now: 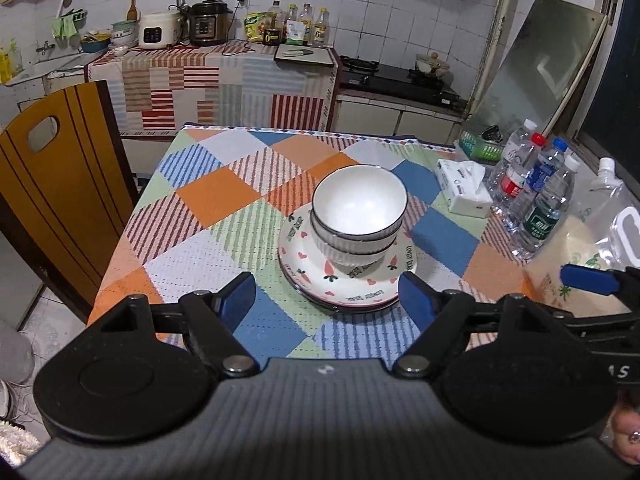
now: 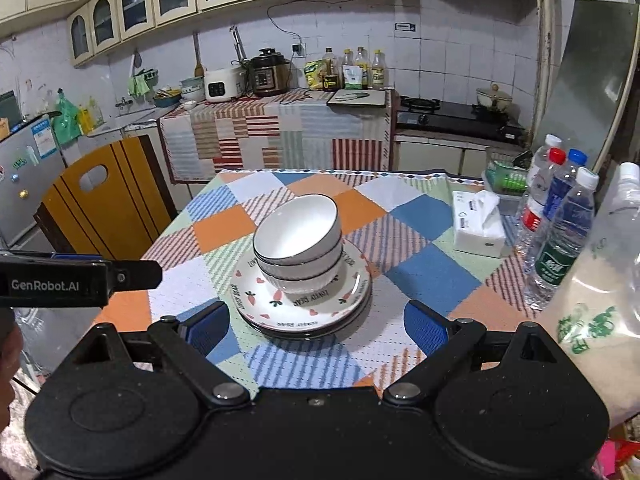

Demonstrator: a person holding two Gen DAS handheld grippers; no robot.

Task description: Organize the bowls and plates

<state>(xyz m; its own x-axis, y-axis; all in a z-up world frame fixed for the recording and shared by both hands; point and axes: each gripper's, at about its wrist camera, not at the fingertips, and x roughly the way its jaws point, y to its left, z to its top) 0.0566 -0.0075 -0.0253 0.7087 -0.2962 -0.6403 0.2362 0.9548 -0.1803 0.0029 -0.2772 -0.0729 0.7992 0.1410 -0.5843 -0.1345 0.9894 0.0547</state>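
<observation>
- Table point(image 1: 192, 248): covered with a checked cloth in orange, blue, green and white.
- Plates point(image 1: 348, 280) point(image 2: 304, 304): a short stack near the middle of the table, toward the near edge. The top plate is white with carrot and heart prints and lettering round the rim; dark-rimmed plates lie under it.
- Bowls point(image 1: 358, 208) point(image 2: 298, 236): two white bowls with dark rims, nested one inside the other, standing upright on the top plate. The upper bowl holds nothing.
- Left gripper point(image 1: 326, 300): its blue-padded tongs are wide apart and hold nothing. It sits at the near table edge, with the near rim of the plate stack between the pads but apart from them.
- Right gripper point(image 2: 316, 328): tongs likewise spread apart and holding nothing, just short of the plate stack, no contact seen. One of its blue pads shows at the right edge of the left wrist view.
- Tissue pack point(image 1: 464, 192) point(image 2: 478, 224): on the right side of the table, well apart from the stack.
- Water bottles point(image 1: 536, 196) point(image 2: 560, 224): standing together at the right edge, just beyond the tissue pack.
- Chair point(image 1: 60, 184) point(image 2: 104, 204): wooden, at the left side of the table.
- Counter point(image 1: 208, 80): against the far wall, carrying cookers and sauce bottles.
</observation>
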